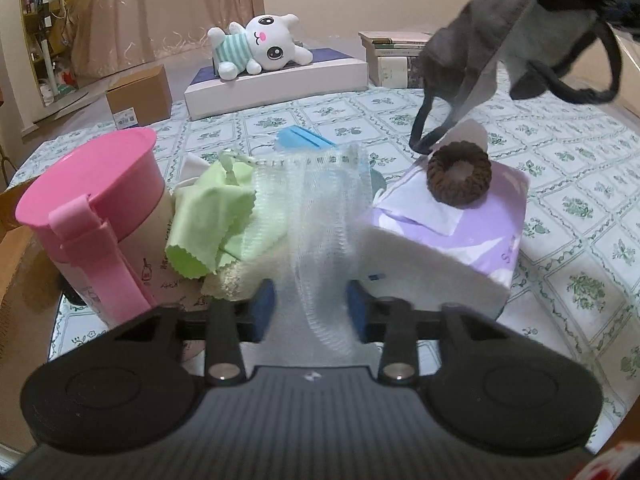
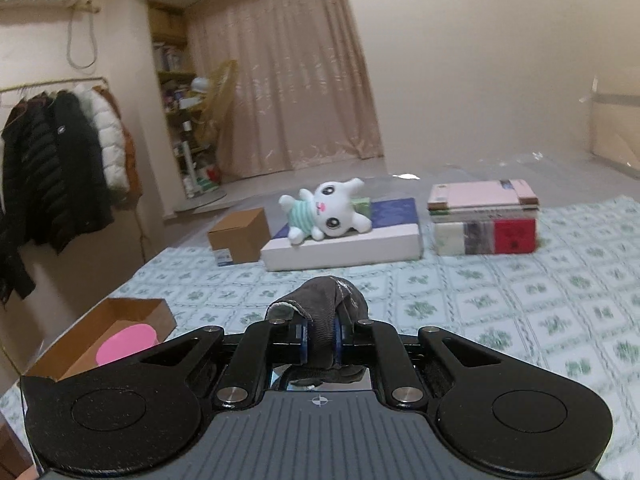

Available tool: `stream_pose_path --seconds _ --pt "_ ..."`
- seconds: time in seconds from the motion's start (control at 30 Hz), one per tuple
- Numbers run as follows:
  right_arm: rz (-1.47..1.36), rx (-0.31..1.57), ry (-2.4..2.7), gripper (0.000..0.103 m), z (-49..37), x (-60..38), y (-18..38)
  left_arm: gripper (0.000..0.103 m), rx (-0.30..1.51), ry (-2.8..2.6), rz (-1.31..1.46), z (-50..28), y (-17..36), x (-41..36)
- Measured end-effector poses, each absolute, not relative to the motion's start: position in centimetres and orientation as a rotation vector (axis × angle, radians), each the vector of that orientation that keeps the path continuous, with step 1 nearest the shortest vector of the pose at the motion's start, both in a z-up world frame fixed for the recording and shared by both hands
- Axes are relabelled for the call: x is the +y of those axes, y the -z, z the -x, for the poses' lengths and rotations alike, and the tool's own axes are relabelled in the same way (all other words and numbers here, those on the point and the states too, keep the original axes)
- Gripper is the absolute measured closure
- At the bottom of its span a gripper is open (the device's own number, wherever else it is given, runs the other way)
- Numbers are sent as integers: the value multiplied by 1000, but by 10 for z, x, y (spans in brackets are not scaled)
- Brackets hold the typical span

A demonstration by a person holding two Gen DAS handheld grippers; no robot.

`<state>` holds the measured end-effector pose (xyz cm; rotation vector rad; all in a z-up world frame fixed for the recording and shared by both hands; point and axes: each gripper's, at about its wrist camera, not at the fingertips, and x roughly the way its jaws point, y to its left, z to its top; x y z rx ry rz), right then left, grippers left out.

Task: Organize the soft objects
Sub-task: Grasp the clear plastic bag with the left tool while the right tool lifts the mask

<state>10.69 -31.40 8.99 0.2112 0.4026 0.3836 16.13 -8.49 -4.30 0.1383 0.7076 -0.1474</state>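
Grey mask (image 2: 320, 316) in right hand-held gripper (image 2: 320, 340) — aloft.

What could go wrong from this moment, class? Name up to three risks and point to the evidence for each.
1. The grey bag hangs from the right claw, its strap dangling near the brown hair tie; it may snag and drag it off the tissue pack.
2. The white mesh cloth in the left claw drapes by the green cloth and may pull it along.
3. The pink-lidded cup stands close; a sideways move could tip it.
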Motion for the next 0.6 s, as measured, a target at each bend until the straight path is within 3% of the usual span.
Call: stream_pose_path --seconds 0.13,0.23,0.6 --pt "-244 400 -356 92 -97 -320 -90 96 701 155 -129 -156 35 -81" --pt "-250 393 -344 92 -89 -321 -93 100 690 165 -125 -148 26 -79" --pt "-249 282 -308 92 -40 -326 -133 101 592 231 -104 -107 -36 -69"
